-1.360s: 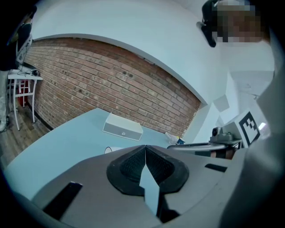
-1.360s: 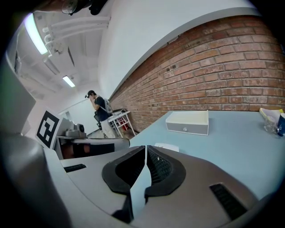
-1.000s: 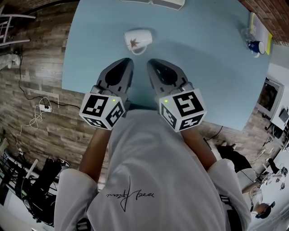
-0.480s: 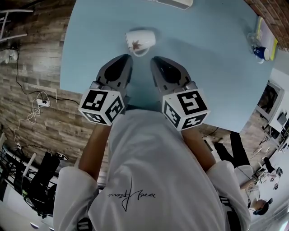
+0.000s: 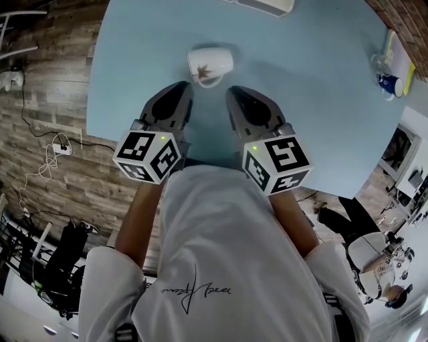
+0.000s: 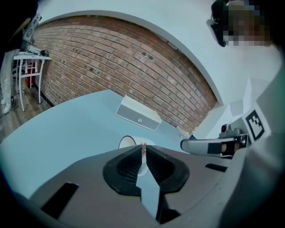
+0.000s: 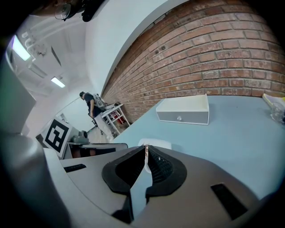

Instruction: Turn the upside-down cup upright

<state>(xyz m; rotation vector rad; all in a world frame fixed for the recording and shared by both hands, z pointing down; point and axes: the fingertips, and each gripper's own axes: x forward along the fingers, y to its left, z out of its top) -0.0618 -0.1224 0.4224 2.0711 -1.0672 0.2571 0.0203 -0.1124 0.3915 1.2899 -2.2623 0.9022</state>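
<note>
Grippers are held side by side over the near part of a light blue table [image 5: 321,100], each topped by its cube of square markers. The left gripper [image 5: 182,87] is seen with its jaws closed tip to tip, and nothing is clamped between them; only a thin wedge of table surface is visible behind the meeting tips in the left gripper view. The right gripper [image 5: 235,91] is likewise drawn together and empty, with its tips all but touching in the right gripper view. The white cup [image 5: 209,64] — marked with a small leaf print — is found on the table just beyond the two sets of tips, roughly between them and a little nearer the left one. It is touched by neither gripper. Its handle is turned toward the grippers, and it appears to lie on its side with the round mouth facing the person's left, though this cannot be settled with certainty. A white box [image 5: 262,4] with a small knob is set at the far edge of the table, in front of a brick wall [image 6: 111,58]. A wooden floor [image 5: 47,153] is seen beside the table.
</note>
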